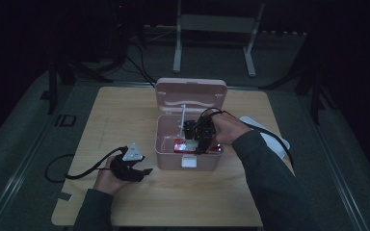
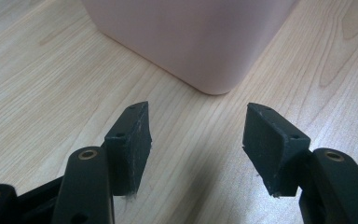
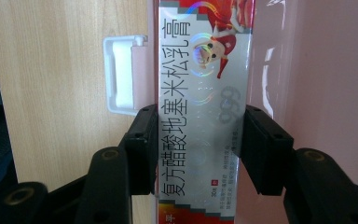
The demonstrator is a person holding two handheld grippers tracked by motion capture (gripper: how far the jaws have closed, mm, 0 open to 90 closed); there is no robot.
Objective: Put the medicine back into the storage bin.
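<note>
A pink plastic box (image 1: 171,161) stands mid-table with its lid (image 1: 191,91) raised. Inside it, near the front wall, lies a silver and red carton (image 1: 185,146) printed with Chinese characters. My right gripper (image 1: 198,145) reaches down into the box. In the right gripper view, my right gripper (image 3: 199,149) has both pads pressed on the long sides of the carton (image 3: 203,70). My left gripper (image 1: 145,171) rests on the table to the left of the box. Its jaws stand open and empty (image 2: 196,135), facing a corner of the pink box (image 2: 191,37).
The wooden table (image 1: 125,110) has bare room to the left and in front of the box. A white latch (image 1: 189,162) sticks out of the box's front wall. A flat white object (image 1: 272,139) lies at the right edge. Black cables trail from both grippers.
</note>
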